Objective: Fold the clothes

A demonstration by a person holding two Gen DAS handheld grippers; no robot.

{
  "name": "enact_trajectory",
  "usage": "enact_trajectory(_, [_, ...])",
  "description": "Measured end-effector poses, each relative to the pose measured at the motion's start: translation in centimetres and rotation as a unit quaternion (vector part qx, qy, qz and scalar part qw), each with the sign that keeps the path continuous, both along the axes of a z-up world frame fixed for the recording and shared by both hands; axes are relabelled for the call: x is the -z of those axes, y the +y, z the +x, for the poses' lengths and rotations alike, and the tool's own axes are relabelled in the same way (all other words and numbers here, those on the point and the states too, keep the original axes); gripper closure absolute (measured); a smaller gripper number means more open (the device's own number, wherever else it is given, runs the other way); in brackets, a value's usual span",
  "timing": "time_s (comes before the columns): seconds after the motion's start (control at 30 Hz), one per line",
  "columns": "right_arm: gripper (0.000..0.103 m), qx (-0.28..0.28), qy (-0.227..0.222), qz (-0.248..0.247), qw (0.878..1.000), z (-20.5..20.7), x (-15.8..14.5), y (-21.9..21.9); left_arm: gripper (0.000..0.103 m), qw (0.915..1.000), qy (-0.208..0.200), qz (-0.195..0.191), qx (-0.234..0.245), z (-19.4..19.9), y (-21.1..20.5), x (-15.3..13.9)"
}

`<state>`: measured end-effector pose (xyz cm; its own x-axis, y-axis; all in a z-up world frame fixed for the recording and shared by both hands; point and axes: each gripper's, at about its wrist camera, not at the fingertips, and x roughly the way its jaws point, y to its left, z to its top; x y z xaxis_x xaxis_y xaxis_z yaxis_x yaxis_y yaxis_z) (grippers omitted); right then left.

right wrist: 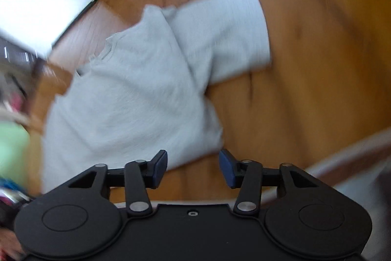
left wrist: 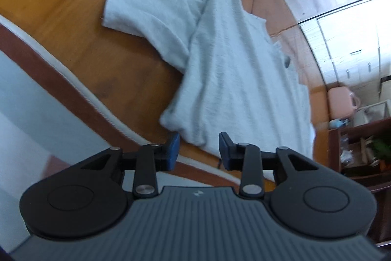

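A wooden worktop (left wrist: 73, 23) fills most of both views. At the right edge of the left view stand white cabinets (left wrist: 352, 45), a pink container (left wrist: 341, 102) and a dark shelf (left wrist: 361, 151) of blurred clutter.

Each camera sits just behind its own tool, looking forward and steeply down along the two fingers at the wooden table (left wrist: 73, 40). The left view comes in close over the near edge, tilted. Both share the grey shirt (left wrist: 232, 70) (right wrist: 127, 99), from opposite sides.
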<state>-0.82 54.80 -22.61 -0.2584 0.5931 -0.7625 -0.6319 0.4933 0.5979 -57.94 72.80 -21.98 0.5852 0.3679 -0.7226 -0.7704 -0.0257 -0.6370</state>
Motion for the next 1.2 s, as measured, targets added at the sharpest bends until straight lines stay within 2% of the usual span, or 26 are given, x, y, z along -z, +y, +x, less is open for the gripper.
enact_trajectory(0.07, [0.049,0.028,0.058,0.013,0.998,-0.4,1.4,-0.7,0.058,1.0,0.003,0.007,-0.001,0.4,0.1,0.3])
enact_trajectory(0.23, [0.048,0.053,0.068,0.036,0.996,-0.6,2.1,0.5,0.054,0.9996,0.01,0.025,-0.004,1.5,0.3,1.0])
enact_trajectory(0.27, [0.048,0.058,0.068,0.041,0.995,-0.6,2.2,0.7,0.064,0.9995,0.012,0.029,-0.005,1.7,0.3,1.2])
enact_trajectory(0.3, [0.048,0.063,0.069,0.046,0.995,-0.7,2.4,0.9,0.088,0.9994,0.013,0.033,-0.006,1.9,0.4,1.3])
enact_trajectory(0.33, [0.048,0.067,0.07,0.051,0.994,-0.7,2.5,1.2,0.095,0.9992,0.014,0.036,-0.006,2.1,0.4,1.5])
enact_trajectory(0.4, [0.05,0.077,0.072,0.06,0.993,-0.8,2.7,1.7,0.097,0.9987,0.019,0.046,-0.008,2.6,0.5,1.6])
enact_trajectory(0.47, [0.058,0.086,0.074,0.069,0.991,-0.9,3.0,2.2,0.098,0.9956,0.056,0.076,-0.004,3.2,0.5,0.8])
enact_trajectory(0.57, [0.072,0.067,0.06,0.074,0.993,-1.8,1.7,1.4,0.099,0.9857,0.105,0.131,0.003,4.0,0.5,-0.8])
enact_trajectory(0.6, [0.09,0.059,0.055,0.076,0.994,-2.1,1.2,1.1,0.099,0.9832,0.11,0.146,0.001,4.1,0.4,-1.3])
enact_trajectory(0.63, [0.095,0.052,0.05,0.077,0.994,-2.5,0.8,0.8,0.099,0.9822,0.108,0.154,-0.003,4.0,0.4,-1.8])
enact_trajectory(0.77, [0.097,0.022,0.03,0.082,0.996,-3.8,-1.1,-0.3,0.099,0.9809,0.125,0.149,0.006,3.5,0.2,-3.5])
enact_trajectory(0.97, [0.097,-0.022,0.0,0.09,0.996,-5.8,-3.9,-2.1,0.1,0.9772,0.138,0.161,-0.006,-0.7,-3.2,-8.1])
enact_trajectory(1.03, [0.097,-0.037,-0.01,0.093,0.995,-6.5,-4.8,-2.6,0.1,0.9771,0.143,0.157,-0.014,-2.2,-5.0,-8.8])
enact_trajectory(1.13, [0.097,-0.082,-0.02,0.079,0.993,-9.0,-3.7,-5.6,0.1,0.9766,0.172,0.129,-0.011,-3.7,-8.6,-8.5])
enact_trajectory(1.2, [0.097,-0.113,-0.027,0.068,0.991,-10.7,-2.9,-7.6,0.1,0.9716,0.204,0.119,0.004,-4.1,-10.7,-8.4])
